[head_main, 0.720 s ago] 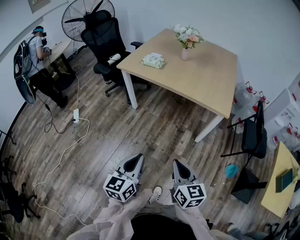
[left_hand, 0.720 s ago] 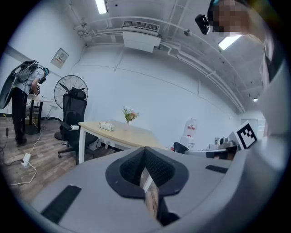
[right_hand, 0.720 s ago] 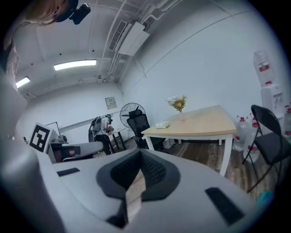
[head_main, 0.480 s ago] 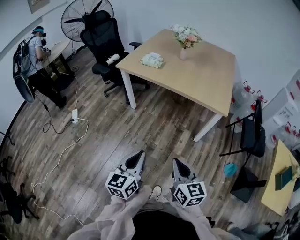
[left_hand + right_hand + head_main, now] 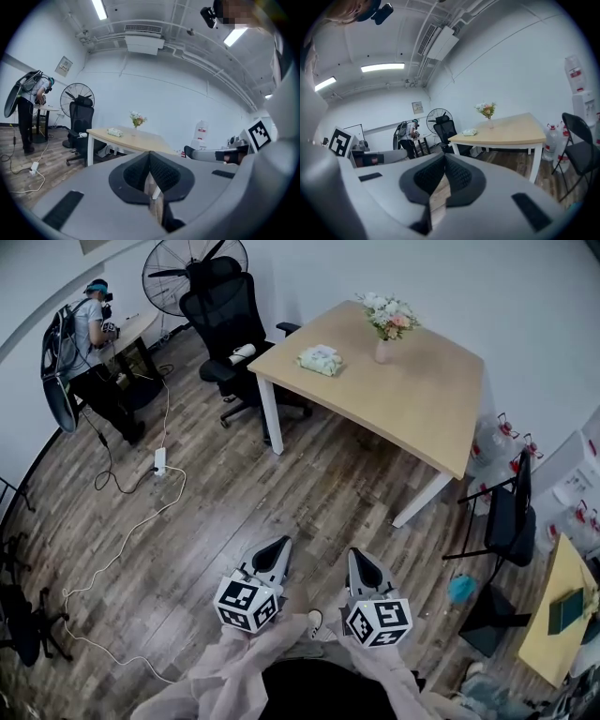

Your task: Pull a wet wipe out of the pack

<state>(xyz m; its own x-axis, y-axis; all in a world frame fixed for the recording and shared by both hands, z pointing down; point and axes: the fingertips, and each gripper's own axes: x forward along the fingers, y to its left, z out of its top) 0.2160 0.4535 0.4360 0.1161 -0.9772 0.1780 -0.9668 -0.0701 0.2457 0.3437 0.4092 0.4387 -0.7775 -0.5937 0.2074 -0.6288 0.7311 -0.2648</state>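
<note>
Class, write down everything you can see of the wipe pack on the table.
The wipe pack is a small, soft-looking, flattish packet in pale green and white. It lies flat on the light wooden table, near the corner closest to the black chair and apart from the flower vase. Only the table touches it. It is too small to tell whether its flap is open or a wipe sticks out.

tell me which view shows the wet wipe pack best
Head view: the wet wipe pack lies in full view on the table, seen from above. Both gripper views show it side-on, small and far off.
</note>
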